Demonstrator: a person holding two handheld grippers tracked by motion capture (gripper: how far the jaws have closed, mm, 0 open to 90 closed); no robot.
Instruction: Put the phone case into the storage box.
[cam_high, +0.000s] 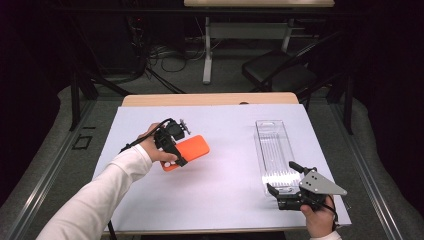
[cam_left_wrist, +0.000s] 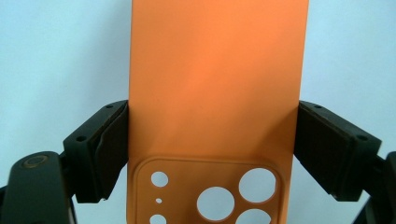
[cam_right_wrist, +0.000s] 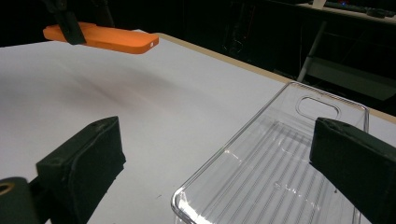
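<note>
Left tongs clamp the orange phone case across its long edges, lifted off the tabletop. Right tongs gape wide at the near end of the clear tray, gripping nothing. Advise carrying the case level; open tabletop lies between.

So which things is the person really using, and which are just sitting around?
Being used:
orange phone case, clamped in the left gripper
clear plastic tray, by the open right gripper

Just sitting around:
black chair
far desk
floor cables
</note>
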